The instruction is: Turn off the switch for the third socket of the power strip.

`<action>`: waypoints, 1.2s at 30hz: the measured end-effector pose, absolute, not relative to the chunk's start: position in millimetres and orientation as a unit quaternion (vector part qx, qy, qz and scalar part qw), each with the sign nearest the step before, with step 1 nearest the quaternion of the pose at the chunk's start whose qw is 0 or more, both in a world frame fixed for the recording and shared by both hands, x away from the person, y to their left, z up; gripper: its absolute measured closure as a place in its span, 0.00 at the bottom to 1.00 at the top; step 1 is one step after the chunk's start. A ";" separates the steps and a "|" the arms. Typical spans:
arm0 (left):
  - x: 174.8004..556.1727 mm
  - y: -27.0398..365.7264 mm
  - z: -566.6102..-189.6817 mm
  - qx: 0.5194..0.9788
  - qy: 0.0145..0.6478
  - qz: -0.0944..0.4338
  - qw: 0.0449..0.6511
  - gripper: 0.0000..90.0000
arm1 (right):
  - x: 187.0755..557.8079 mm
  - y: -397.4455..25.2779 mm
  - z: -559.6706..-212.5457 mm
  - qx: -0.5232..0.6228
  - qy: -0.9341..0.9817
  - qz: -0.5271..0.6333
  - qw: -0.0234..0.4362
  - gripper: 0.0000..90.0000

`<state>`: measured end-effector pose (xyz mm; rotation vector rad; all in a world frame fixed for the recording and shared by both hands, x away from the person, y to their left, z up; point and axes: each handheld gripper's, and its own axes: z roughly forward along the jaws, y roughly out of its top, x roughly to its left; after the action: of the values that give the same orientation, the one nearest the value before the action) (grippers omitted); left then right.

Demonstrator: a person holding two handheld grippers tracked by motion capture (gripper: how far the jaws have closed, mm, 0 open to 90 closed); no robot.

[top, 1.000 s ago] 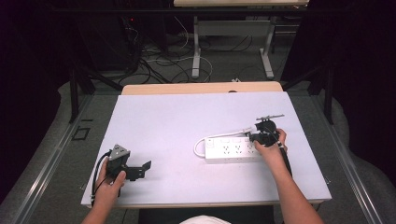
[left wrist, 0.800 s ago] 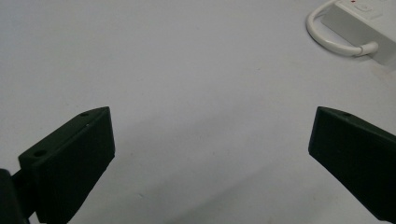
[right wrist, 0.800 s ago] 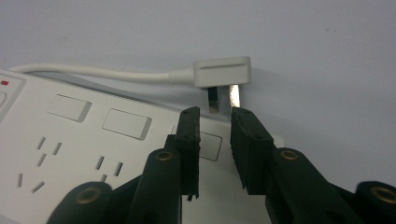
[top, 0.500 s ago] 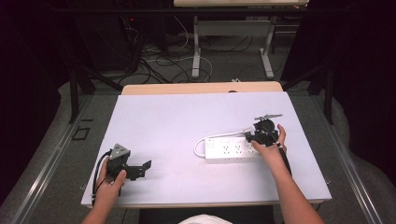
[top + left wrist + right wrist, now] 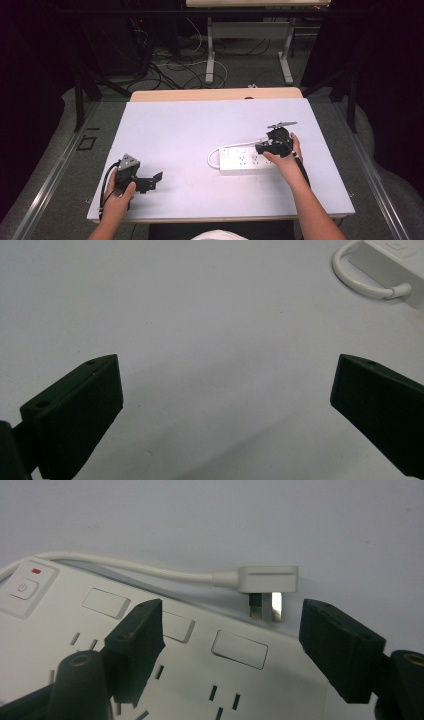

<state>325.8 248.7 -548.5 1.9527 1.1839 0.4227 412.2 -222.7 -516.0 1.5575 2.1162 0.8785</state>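
- My right gripper sits over the right end of the power strip, at about 4 o'clock on the table in the high view.
- Right gripper view: jaws spread wide, nothing between them, gripper holding nothing.
- Under those jaws I see the strip, white, with socket slots and rectangular switches along it.
- Power button at the strip's 9 o'clock end in this view, small red mark just above it.
- Plug, white and flat, lies on the table just past the strip's far edge, at 12 o'clock from the jaw gap; its metal prongs point back toward the strip, at or over its edge; can't tell if they touch.
- Cord runs from the plug along the strip's far edge toward 9 o'clock.
- High view: cord loops out at the strip's left end.
- My left gripper is at 7 o'clock on the table, well apart from the strip, jaws pointing toward 3 o'clock.
- Left gripper view: jaws wide open, gripper empty, bare table between them.
- Same view, at 1 o'clock: the cord loop and the strip's end.
- Person's hands hold both grippers from the near edge.
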 end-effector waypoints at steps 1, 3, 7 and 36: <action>326.1 248.7 -548.6 0.771 0.468 0.167 0.398 0.01 | 412.6 -222.3 -516.5 0.553 0.751 0.309 0.186 0.24; 326.4 248.6 -548.9 0.767 0.471 0.168 0.401 0.00 | 413.2 -222.4 -517.5 0.552 0.753 0.307 0.185 0.18; 326.2 248.2 -550.3 0.762 0.473 0.177 0.406 0.00 | 413.6 -222.3 -517.3 0.551 0.754 0.306 0.186 0.09; 316.1 255.4 -544.7 0.758 0.477 0.178 0.407 0.00 | 403.2 -220.1 -489.7 0.520 0.769 0.307 0.209 0.00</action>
<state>316.1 255.4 -544.7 1.9118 1.2022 0.4483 403.2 -220.1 -489.7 1.4454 2.1402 0.8551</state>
